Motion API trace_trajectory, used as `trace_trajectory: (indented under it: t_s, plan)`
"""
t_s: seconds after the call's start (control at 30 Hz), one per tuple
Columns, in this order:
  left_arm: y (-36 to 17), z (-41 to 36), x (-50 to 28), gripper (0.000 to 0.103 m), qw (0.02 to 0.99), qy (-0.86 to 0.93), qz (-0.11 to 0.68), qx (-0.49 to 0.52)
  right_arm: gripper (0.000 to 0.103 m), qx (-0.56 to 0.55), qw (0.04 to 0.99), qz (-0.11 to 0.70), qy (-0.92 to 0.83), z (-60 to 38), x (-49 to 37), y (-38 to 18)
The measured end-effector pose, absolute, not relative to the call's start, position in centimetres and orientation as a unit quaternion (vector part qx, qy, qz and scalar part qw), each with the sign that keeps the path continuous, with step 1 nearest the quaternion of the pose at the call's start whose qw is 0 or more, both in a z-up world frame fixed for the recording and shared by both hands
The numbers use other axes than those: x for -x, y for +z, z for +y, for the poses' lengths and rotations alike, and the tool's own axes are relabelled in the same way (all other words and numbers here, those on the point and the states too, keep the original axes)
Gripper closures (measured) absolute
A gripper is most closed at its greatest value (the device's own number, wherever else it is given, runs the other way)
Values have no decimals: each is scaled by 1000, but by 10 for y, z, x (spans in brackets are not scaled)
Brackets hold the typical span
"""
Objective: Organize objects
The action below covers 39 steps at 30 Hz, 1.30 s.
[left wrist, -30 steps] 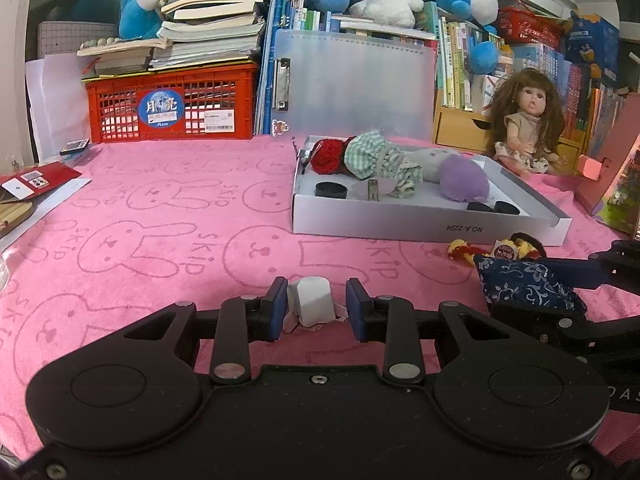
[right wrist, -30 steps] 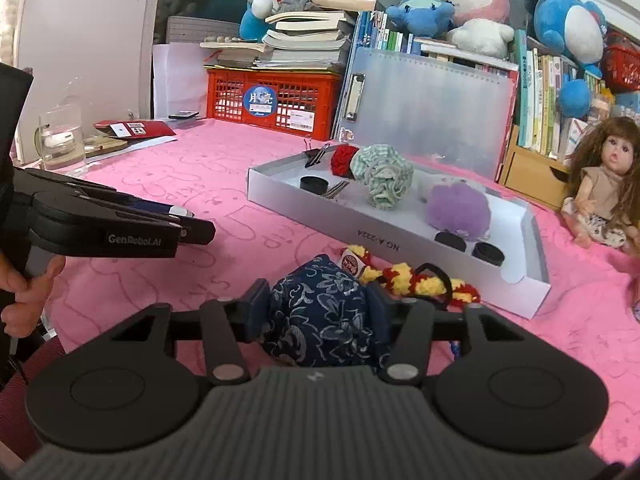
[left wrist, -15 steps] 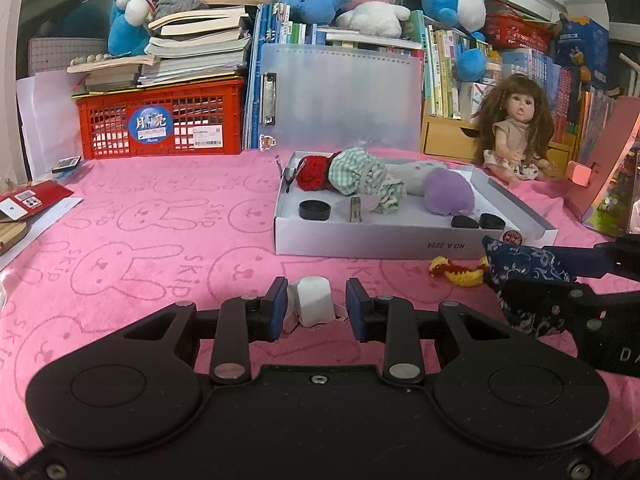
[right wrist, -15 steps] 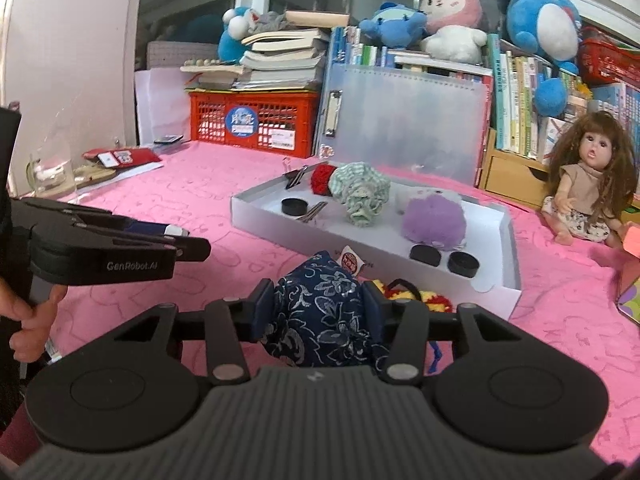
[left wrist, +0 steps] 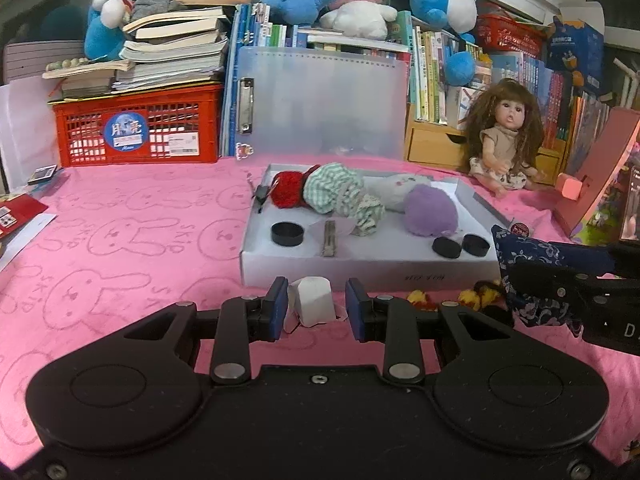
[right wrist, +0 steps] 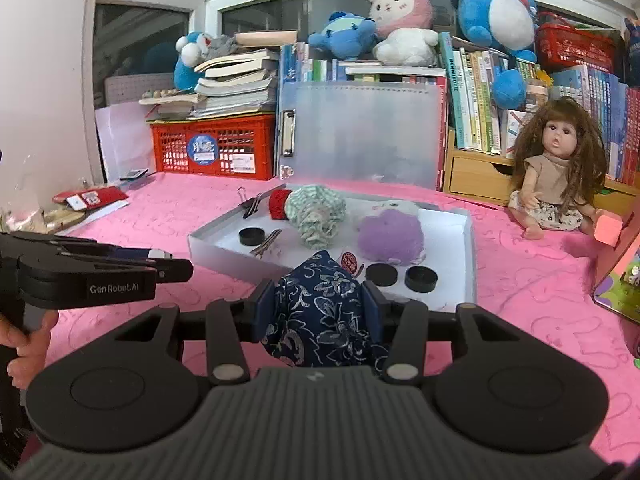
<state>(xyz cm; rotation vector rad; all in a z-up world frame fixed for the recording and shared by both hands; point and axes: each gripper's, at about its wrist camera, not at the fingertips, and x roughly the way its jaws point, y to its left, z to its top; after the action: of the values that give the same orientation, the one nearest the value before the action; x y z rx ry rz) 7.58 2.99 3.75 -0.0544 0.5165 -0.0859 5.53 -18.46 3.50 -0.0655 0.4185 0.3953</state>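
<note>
My right gripper (right wrist: 318, 312) is shut on a dark blue flowered cloth pouch (right wrist: 320, 316) and holds it above the pink cloth, just in front of the white tray (right wrist: 470, 256). The pouch also shows at the right of the left wrist view (left wrist: 532, 256). My left gripper (left wrist: 318, 308) holds a small white block (left wrist: 312, 300) between its pads; a gap shows on the right side. It hovers in front of the tray's near wall (left wrist: 360, 274). The tray holds a red pompom (left wrist: 287, 189), a green checked cloth (left wrist: 340, 196), a purple ball (left wrist: 430, 210) and black caps.
A yellow and red garland (left wrist: 472, 294) lies on the pink cloth before the tray. A doll (right wrist: 556, 176) sits at the right. A red crate (left wrist: 136, 132), a clear folder (left wrist: 320, 100), books and plush toys line the back. Red cards lie at the left.
Both grippers have risen and moved toward the tray with their loads. The pouch now sits higher, over the tray's near edge in the right wrist view.
</note>
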Motion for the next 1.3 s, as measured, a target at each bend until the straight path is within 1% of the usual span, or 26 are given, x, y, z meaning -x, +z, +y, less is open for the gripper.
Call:
trace_trajectory:
  t_s: [0.47, 0.97, 1.3]
  plan:
    - [56, 7, -111, 73, 968, -72, 240, 9, 53, 2, 964, 196, 177, -197, -86, 53]
    - [61, 9, -138, 73, 967, -79, 240, 28, 53, -23, 972, 187, 144, -220, -111, 68]
    - [80, 7, -169, 73, 971, -96, 214, 39, 53, -48, 973, 181, 137, -230, -139, 88]
